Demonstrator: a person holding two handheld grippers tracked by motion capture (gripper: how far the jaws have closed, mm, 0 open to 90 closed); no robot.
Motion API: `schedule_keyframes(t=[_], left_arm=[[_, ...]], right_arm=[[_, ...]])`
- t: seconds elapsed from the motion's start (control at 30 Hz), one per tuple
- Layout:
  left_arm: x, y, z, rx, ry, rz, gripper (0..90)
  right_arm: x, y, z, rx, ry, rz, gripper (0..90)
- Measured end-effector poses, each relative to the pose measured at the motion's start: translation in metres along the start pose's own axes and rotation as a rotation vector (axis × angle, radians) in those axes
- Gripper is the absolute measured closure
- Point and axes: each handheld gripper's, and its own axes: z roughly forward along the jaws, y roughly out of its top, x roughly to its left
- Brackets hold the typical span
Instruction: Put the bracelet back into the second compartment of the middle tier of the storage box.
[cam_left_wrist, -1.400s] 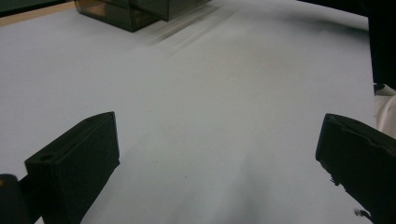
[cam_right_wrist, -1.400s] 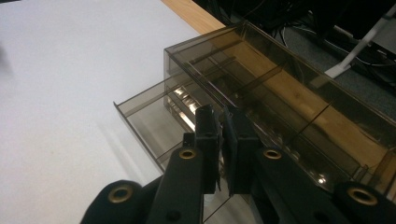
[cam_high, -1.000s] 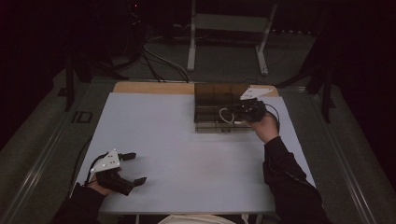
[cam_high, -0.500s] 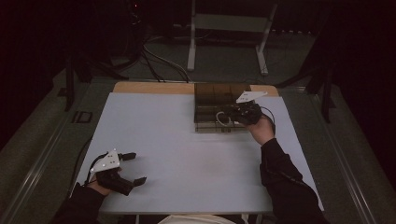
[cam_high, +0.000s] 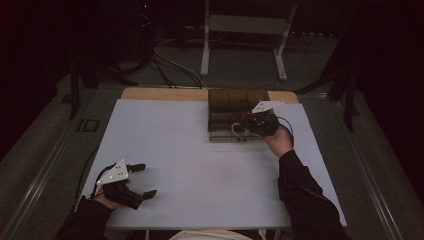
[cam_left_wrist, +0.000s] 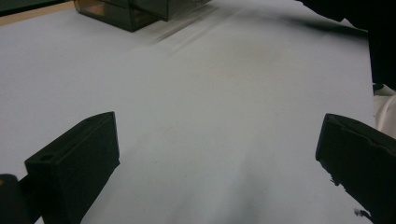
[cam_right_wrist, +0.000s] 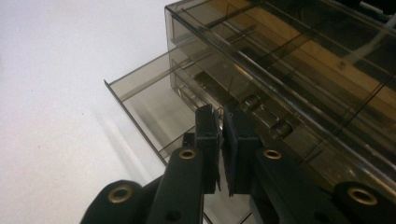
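A smoky see-through drawer box (cam_high: 225, 102) stands at the far middle-right of the white table (cam_high: 190, 150). My right gripper (cam_high: 240, 126) is at its front, held by a hand in a dark sleeve. In the right gripper view the jaws (cam_right_wrist: 220, 116) stand almost together against the box front (cam_right_wrist: 280, 60), with only a thin slit between the pads; I cannot tell whether anything is pinched there. One drawer (cam_right_wrist: 144, 102) is pulled partly out beside them. My left gripper (cam_high: 144, 180) rests at the near left corner, open, with only bare table between its jaws (cam_left_wrist: 219, 154).
A wooden strip (cam_high: 165, 94) runs along the table's far edge. Behind the table are a metal stand (cam_high: 245, 25) and cables on the floor (cam_high: 170, 62). A corner of the drawer box (cam_left_wrist: 135, 11) shows far off in the left gripper view.
My right gripper has shifted slightly to the left along the front of the drawer box. The left gripper has stayed where it was.
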Motion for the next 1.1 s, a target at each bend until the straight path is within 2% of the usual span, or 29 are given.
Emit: schedule_keyframes(t=[0.1,0.57,1.1], left_arm=[[0.0,0.0,0.0,0.0,0.0,0.0,1.0],[0.0,0.0,0.0,0.001,-0.002,0.0,1.0],[0.0,0.0,0.001,0.003,-0.004,0.001,1.0]], right_arm=[[-0.001,-0.002,0.003,0.005,-0.001,0.01,85.5],[-0.007,-0.008,0.008,0.021,-0.051,-0.008,85.5],[-0.006,-0.014,0.015,0.021,-0.06,0.004,85.3]])
